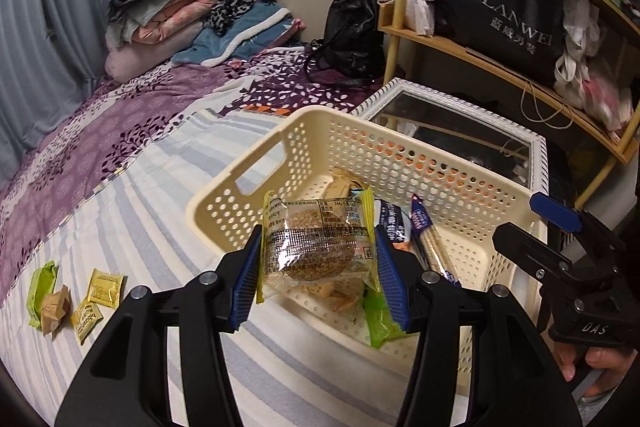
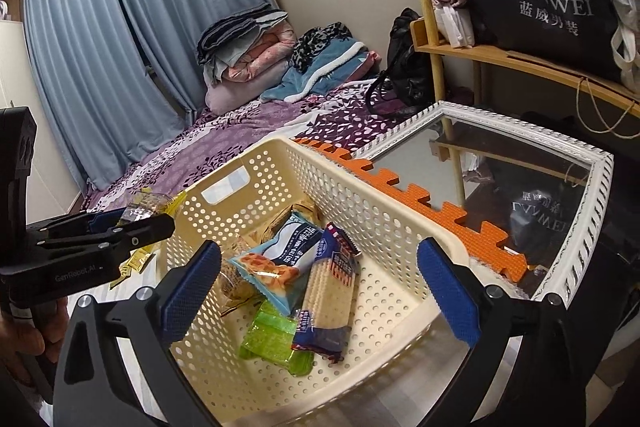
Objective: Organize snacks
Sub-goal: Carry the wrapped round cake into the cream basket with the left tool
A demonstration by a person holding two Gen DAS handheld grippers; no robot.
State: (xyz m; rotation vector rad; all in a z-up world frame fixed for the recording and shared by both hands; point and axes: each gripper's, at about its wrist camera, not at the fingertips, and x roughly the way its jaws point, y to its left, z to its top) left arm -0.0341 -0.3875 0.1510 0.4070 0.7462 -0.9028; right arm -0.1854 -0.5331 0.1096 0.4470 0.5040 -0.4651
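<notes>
A cream perforated basket (image 1: 240,211) (image 2: 280,163) stands on the striped bedsheet. My left gripper (image 1: 318,233) (image 2: 160,215) is shut on a clear, yellow-edged snack packet (image 1: 316,247) (image 2: 148,205), held up over the basket's near-left rim. Inside the basket lie a light-blue packet (image 2: 280,259), a long cracker pack (image 2: 332,287), a green packet (image 2: 272,339) and a tan one (image 2: 296,211). My right gripper (image 2: 320,247) (image 1: 528,223) hangs open above the basket's near side, with nothing between its pads. A green wrapper (image 1: 40,291), a brown sweet (image 1: 54,307) and yellow sachets (image 1: 104,287) lie loose on the sheet at left.
A white-framed mirror (image 2: 580,227) lies flat right of the basket, with an orange foam mat (image 2: 440,215) between them. A wooden shelf (image 1: 480,51) with bags rises behind. Folded bedding (image 1: 160,11) and a black bag (image 1: 352,31) sit at the bed's far end.
</notes>
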